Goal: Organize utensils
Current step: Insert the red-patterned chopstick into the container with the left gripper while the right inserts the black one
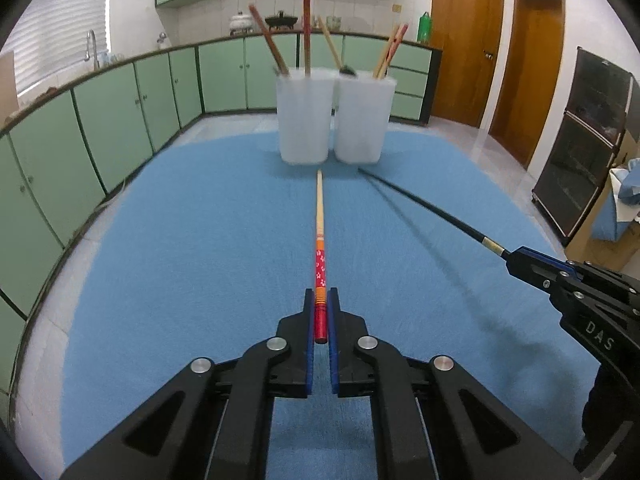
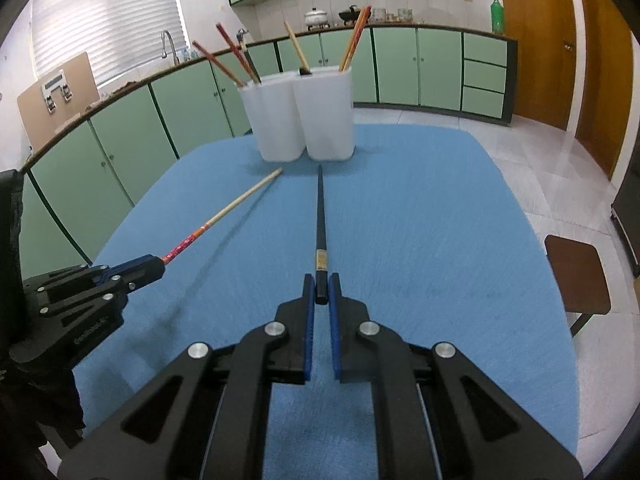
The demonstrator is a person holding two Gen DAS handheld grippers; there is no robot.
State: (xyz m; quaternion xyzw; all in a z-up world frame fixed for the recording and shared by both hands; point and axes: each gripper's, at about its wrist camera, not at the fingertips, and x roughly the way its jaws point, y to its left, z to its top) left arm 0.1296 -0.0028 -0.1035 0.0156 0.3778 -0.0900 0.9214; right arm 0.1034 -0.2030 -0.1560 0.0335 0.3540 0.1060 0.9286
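Chopstick bottoms hidden inside the frosted holders [image 1: 306, 120]; countertop items too small.

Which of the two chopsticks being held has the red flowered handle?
The one in the left gripper: the light wooden chopstick with the red flowered end. The right gripper holds an all-black chopstick.

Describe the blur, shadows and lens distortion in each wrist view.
Left wrist view: the white containers look motion-smeared, the black chopstick casts a soft double shadow on the blue mat, and the counter bows from fisheye. Right wrist view: sharper, with the patterned chopstick shadowed on the mat.
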